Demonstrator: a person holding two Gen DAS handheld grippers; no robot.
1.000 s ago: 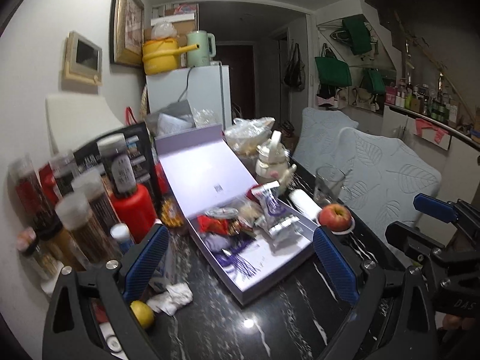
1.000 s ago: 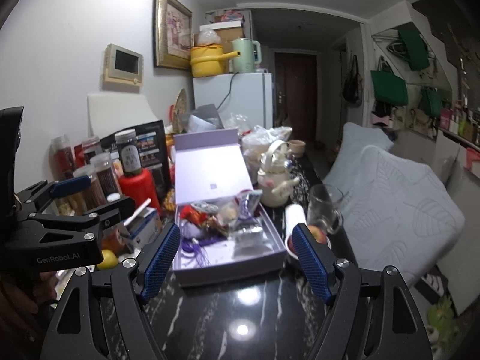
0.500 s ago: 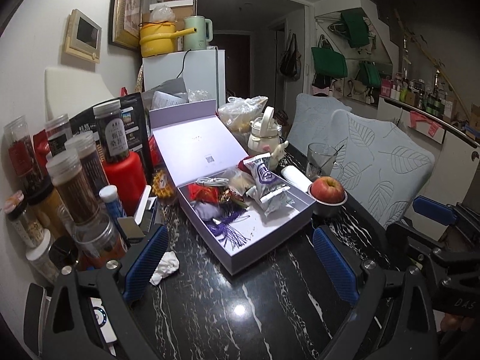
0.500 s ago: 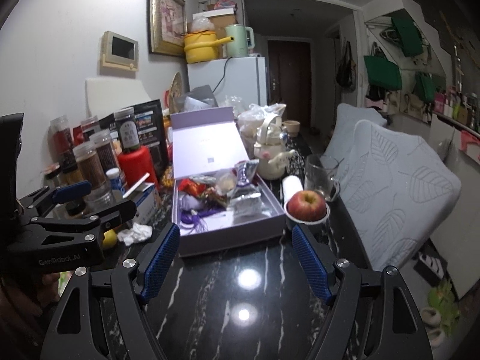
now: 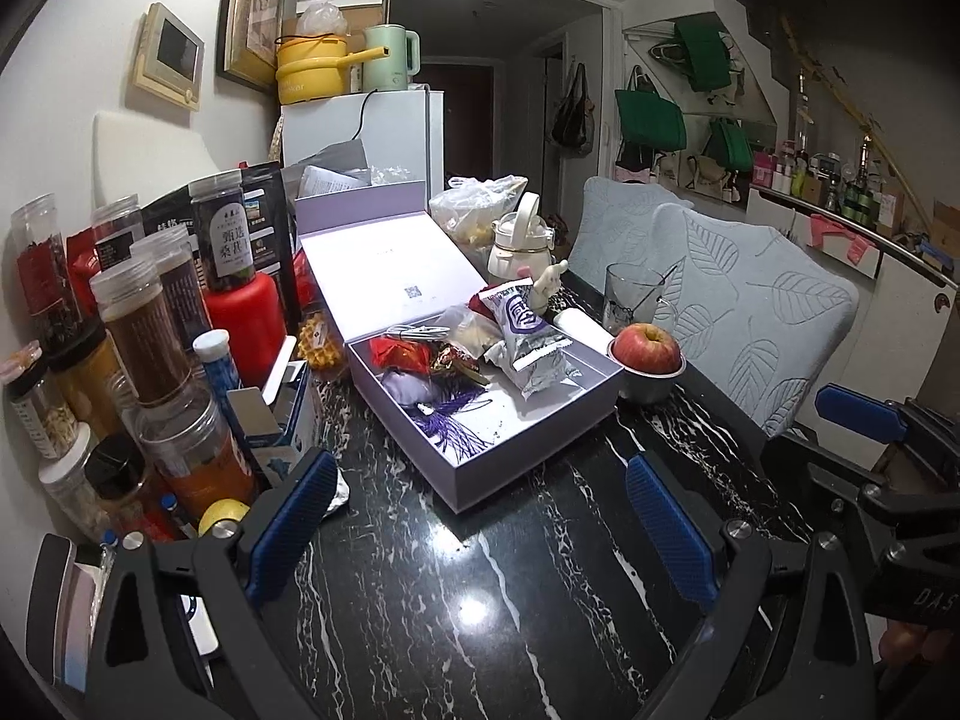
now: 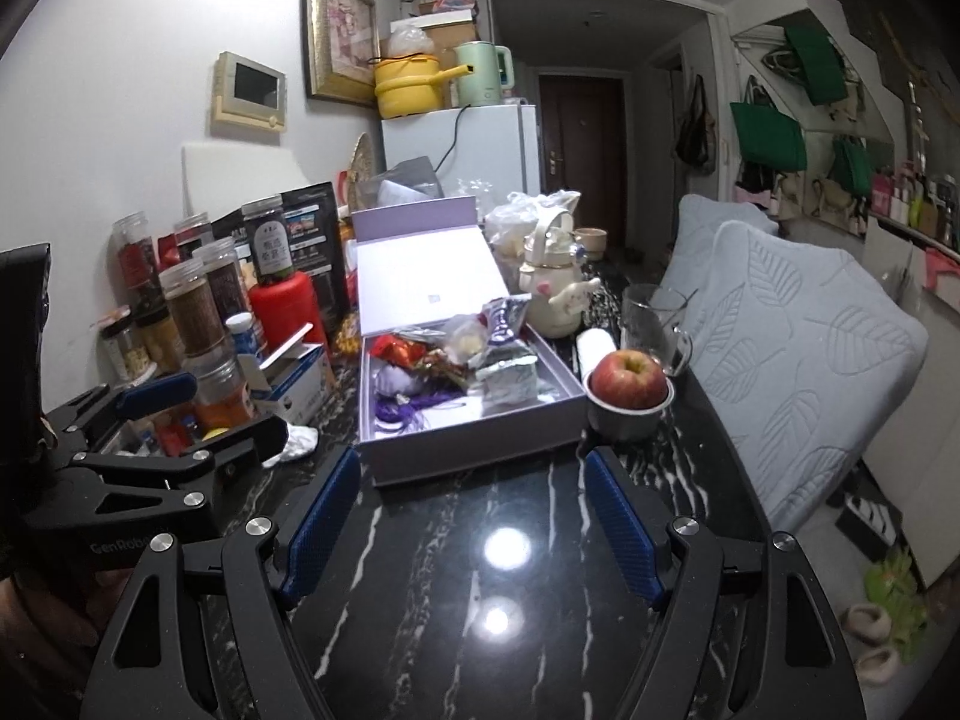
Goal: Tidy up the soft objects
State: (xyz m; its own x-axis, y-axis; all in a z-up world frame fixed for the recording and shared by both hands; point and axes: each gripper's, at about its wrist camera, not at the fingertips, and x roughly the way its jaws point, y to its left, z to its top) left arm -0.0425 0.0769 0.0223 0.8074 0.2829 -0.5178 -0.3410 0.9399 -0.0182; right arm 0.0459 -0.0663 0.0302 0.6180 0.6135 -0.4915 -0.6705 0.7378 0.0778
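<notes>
Both grippers, left (image 5: 474, 516) and right (image 6: 471, 513), stand open and empty near the lavender box (image 6: 474, 450); approach the soft packets (image 5: 528, 342) inside from above, one at a time.

So the open box (image 5: 528, 438) sits mid-desk (image 5: 468, 570) with snack packets (image 5: 528, 336) piled inside. Jars (image 5: 144, 330) crowd its left, apple in a bowl (image 5: 651, 387) just right, teapot (image 5: 519, 243) behind, cushioned chairs (image 5: 750, 300) further right.

Both the left gripper (image 5: 477, 516) and right gripper (image 6: 474, 516) have sunk closer to the table (image 6: 480, 630) (the box (image 5: 510, 420) looms larger).
</notes>
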